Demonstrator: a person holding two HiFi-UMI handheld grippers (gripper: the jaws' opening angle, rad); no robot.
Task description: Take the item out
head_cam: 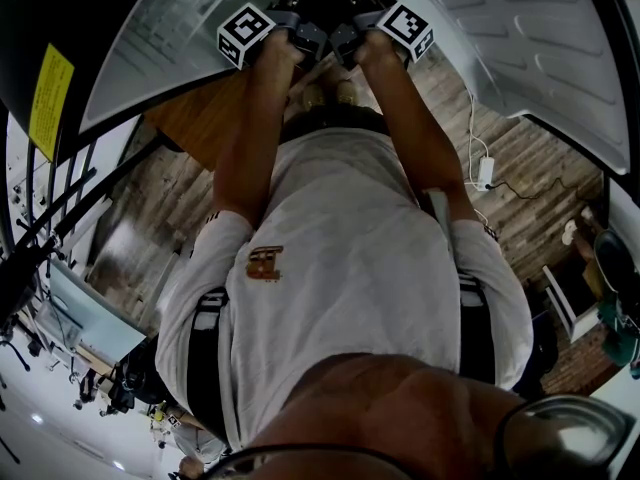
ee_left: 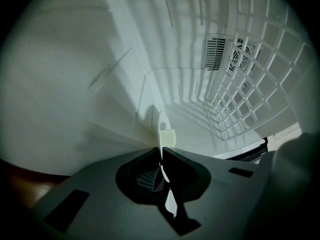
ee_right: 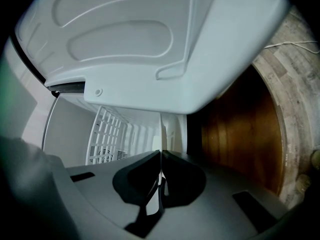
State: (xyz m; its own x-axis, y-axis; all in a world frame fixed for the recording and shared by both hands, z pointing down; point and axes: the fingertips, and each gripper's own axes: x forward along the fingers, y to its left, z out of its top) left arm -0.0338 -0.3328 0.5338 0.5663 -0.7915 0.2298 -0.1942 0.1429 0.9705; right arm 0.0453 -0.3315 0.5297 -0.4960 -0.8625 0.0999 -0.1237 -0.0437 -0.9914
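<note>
Both grippers reach side by side into a white appliance compartment at the top of the head view. My left gripper (head_cam: 303, 40) (ee_left: 161, 151) has its jaws closed on a thin white plastic rim (ee_left: 162, 129), which runs edge-on between them and carries a small tab. My right gripper (head_cam: 346, 41) (ee_right: 160, 155) is likewise shut on a thin white plastic edge (ee_right: 161, 129) that stands upright between its jaws. What the rim belongs to is hidden. A white grid basket (ee_left: 250, 99) (ee_right: 107, 134) lies past the jaws.
White moulded door or lid panels (head_cam: 520, 38) (ee_right: 150, 39) hang on both sides and overhead. A vent with a fan (ee_left: 235, 56) sits on the back wall. Beside the compartment are a brown wooden panel (ee_right: 240, 129) and a wooden plank floor (head_cam: 520, 198) with a white cable.
</note>
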